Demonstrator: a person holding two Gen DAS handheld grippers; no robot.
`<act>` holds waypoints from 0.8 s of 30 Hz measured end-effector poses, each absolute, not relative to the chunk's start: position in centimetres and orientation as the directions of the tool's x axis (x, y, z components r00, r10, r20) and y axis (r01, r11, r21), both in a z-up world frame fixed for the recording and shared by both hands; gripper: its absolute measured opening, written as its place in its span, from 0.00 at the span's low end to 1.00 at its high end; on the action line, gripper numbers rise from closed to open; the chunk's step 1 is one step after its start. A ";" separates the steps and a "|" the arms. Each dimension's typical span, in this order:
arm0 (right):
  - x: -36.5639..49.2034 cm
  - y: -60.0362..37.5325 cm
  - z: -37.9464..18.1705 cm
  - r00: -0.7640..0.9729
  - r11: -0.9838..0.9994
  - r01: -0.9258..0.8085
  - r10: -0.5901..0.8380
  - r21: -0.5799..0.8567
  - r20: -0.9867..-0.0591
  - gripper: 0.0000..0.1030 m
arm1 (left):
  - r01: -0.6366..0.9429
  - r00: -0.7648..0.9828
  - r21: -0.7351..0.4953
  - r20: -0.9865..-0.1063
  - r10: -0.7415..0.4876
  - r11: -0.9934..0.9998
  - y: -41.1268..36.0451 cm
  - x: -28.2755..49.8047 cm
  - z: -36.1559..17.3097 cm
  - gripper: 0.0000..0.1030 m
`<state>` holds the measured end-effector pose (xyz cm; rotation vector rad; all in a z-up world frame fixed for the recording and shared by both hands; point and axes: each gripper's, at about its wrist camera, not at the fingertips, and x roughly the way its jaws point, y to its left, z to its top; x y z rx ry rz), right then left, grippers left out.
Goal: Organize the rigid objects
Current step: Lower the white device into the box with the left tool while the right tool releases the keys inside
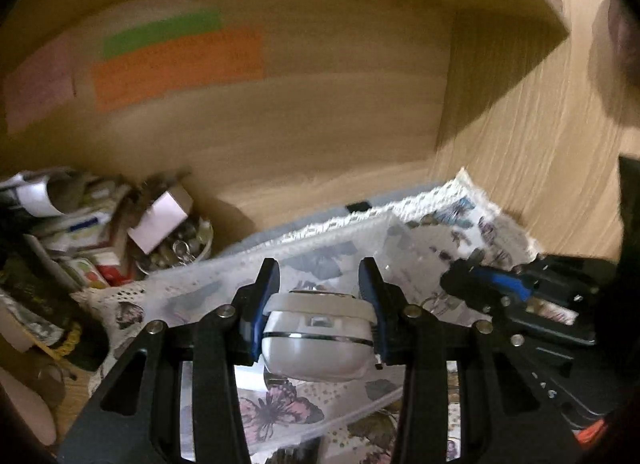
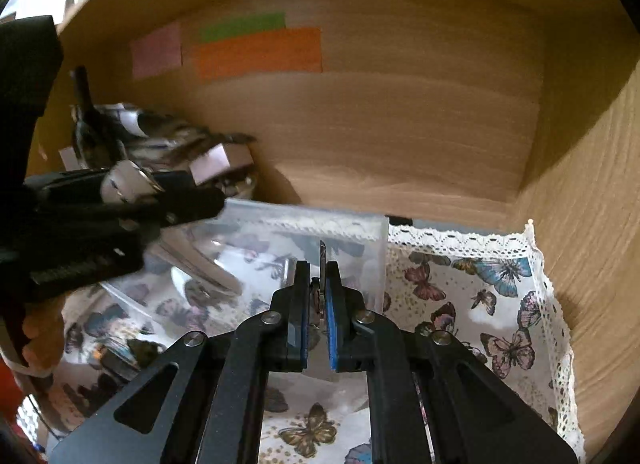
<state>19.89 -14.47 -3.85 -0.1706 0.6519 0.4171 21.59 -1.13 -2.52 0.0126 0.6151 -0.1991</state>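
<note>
In the left wrist view my left gripper (image 1: 318, 276) is shut on a white rounded jar with a silver band (image 1: 316, 338), held above a clear plastic box (image 1: 320, 244) on the butterfly cloth (image 1: 460, 220). In the right wrist view my right gripper (image 2: 319, 268) is shut on a thin metal piece (image 2: 322, 254), over the same clear box (image 2: 340, 236). The left gripper with the jar (image 2: 128, 180) shows at the left of that view. The right gripper (image 1: 480, 276) shows at the right of the left wrist view.
A wooden shelf back wall (image 2: 380, 124) carries pink, green and orange sticky notes (image 2: 260, 52). A pile of small boxes and a bowl of metal bits (image 1: 176, 248) fills the back left corner. A wooden side wall (image 2: 592, 224) stands at the right.
</note>
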 end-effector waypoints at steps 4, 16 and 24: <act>20.6 -13.9 -5.0 0.694 0.901 -0.432 0.302 -0.043 -0.653 0.06 | 0.201 0.781 -0.037 -0.597 -0.183 0.979 -1.0 21.8 -4.1 0.40; 21.8 -12.2 -7.8 0.615 0.875 -0.479 0.282 -0.065 -0.736 0.06 | 0.192 0.674 -0.048 -0.720 -0.167 0.980 0.3 22.6 -8.4 0.40; 21.1 -12.6 -6.4 0.629 0.885 -0.465 0.300 -0.038 -0.717 0.21 | 0.171 0.695 -0.060 -0.700 -0.163 0.983 0.9 21.7 -7.2 0.40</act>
